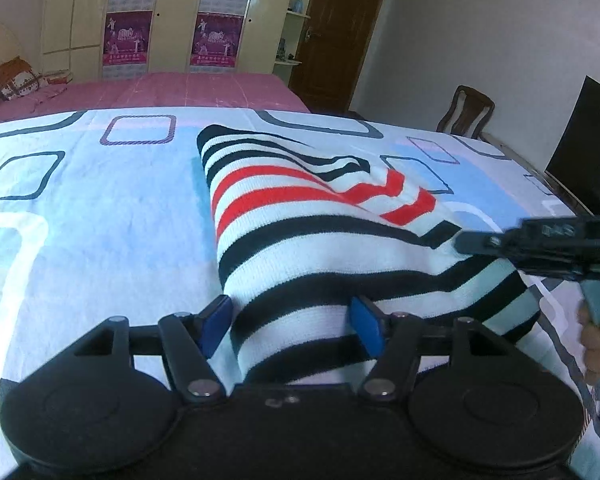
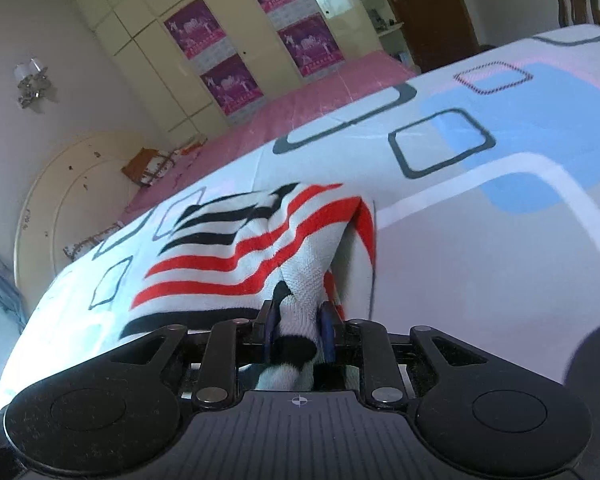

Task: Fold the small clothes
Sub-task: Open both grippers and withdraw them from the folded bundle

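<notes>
A white knitted sweater [image 1: 300, 248] with black and red stripes lies on a light blue sheet [image 1: 100, 220] printed with squares. My left gripper [image 1: 292, 324] is open at the sweater's near end. The striped fabric lies between its blue pads [image 1: 216, 320], and the left pad stands just beside the cloth's edge. In the right wrist view my right gripper [image 2: 300, 328] is shut on a bunched fold of the sweater [image 2: 220, 264], lifting that edge off the sheet [image 2: 480, 280]. From the left wrist view the right gripper [image 1: 464, 242] sits at the sweater's right side, held by a hand [image 1: 596, 340].
Beyond the sheet lies a pink bedcover [image 1: 180, 88] with a cushion [image 1: 16, 80]. A wardrobe with purple posters [image 1: 172, 20], a brown door [image 1: 340, 32], a wooden chair [image 1: 468, 112] and a dark screen [image 1: 584, 140] stand further back. A round headboard [image 2: 60, 200] is at the left.
</notes>
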Available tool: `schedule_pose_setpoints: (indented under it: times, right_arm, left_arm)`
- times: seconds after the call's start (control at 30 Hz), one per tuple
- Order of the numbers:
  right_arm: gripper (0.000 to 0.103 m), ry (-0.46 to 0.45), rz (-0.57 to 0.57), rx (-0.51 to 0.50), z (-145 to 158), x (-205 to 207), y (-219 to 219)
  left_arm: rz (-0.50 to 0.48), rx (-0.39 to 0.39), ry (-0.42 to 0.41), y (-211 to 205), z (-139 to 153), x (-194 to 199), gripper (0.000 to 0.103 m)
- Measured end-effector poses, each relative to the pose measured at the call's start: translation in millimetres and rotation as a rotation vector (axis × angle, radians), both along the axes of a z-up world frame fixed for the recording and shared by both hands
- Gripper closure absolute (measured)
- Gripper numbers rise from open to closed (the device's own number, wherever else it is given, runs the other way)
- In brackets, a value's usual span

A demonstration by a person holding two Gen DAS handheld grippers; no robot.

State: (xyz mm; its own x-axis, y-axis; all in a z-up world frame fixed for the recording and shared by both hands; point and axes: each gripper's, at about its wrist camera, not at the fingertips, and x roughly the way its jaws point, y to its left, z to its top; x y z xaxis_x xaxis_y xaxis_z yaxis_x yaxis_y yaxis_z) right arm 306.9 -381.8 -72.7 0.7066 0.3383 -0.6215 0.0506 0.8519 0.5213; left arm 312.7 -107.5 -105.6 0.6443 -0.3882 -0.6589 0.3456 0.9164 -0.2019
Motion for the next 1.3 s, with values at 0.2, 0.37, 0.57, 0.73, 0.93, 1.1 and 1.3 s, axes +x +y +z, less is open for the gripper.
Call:
schedule_pose_setpoints:
  times: [0.2, 0.37, 0.57, 0.73, 0.93, 1.1, 1.3]
  right_arm:
    - [0.081, 0.023, 0.011, -0.007, 0.8, -32.5, -2.9]
    - [0.081, 0.063, -0.010, -0.059, -16.4, -47.8, 0.6]
    - [0.081, 0.078, -0.021, -0.050, -26.8, -49.6, 0.1]
    - [0.070, 0.102, -0.019, -0.068, -22.0, -49.1, -2.8]
    - [0.070, 0.038, -0.008, -0.109, 4.6, -49.8, 3.3]
    - [0.070, -0.051, 0.000, -0.204, 30.1, -36.1, 12.7]
    - [0.070, -0.085, 0.070, -0.303, 29.5, -6.1, 40.0]
  left_arm:
    - [-0.012, 0.012, 0.006, -3.4, -3.7, -1.0, 0.039]
    - [-0.028, 0.042, 0.016, -4.7, -8.7, -2.7, 0.039]
    - [-0.017, 0.044, 0.042, -4.7, -3.6, -0.3, 0.039]
    - [-0.010, 0.057, 0.016, -4.9, 11.4, -3.1, 0.044]
    - [0.001, 0.085, -0.031, -6.1, 27.7, 2.3, 0.044]
    - [0.007, 0.091, -0.050, -11.1, 32.9, 14.6, 0.044]
    - [0.013, 0.105, -0.063, -19.1, 29.9, 33.7, 0.044]
